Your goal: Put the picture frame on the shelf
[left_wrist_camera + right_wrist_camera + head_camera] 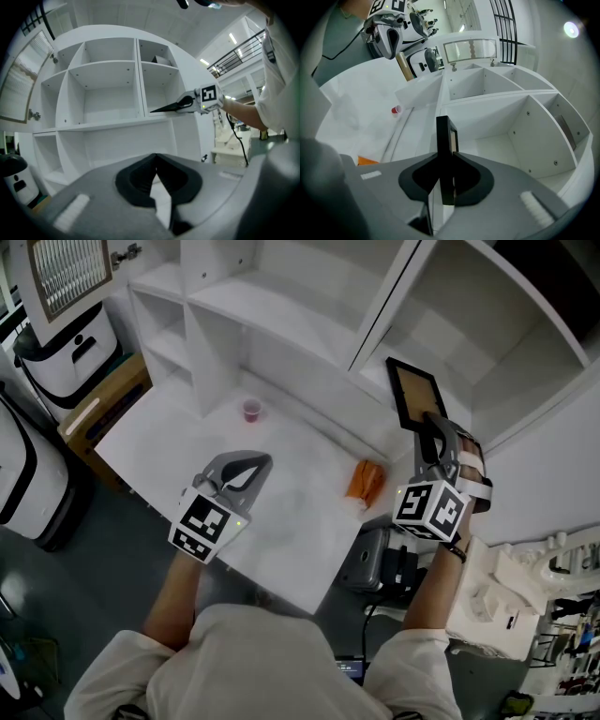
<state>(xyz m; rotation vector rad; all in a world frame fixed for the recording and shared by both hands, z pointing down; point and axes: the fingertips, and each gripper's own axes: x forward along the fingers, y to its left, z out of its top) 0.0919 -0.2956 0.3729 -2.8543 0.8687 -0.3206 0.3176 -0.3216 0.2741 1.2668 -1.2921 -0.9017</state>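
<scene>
A black picture frame (414,392) with a brown inside is held up in front of the white shelf unit (281,310), near its lower right compartment. My right gripper (432,430) is shut on the frame's lower edge. In the right gripper view the frame (445,140) stands edge-on between the jaws, with the open compartment (520,136) just beyond it. My left gripper (246,468) hovers low over the white table (291,512), shut with nothing in it. In the left gripper view its jaws (157,171) meet, and the frame (171,107) shows far off with the right gripper (190,101).
A small red cup (251,410) stands on the table near the shelf's foot. An orange object (364,481) lies at the table's right edge. White appliances (66,343) and a cardboard box (98,409) stand at the left. A white machine (506,596) sits at the right.
</scene>
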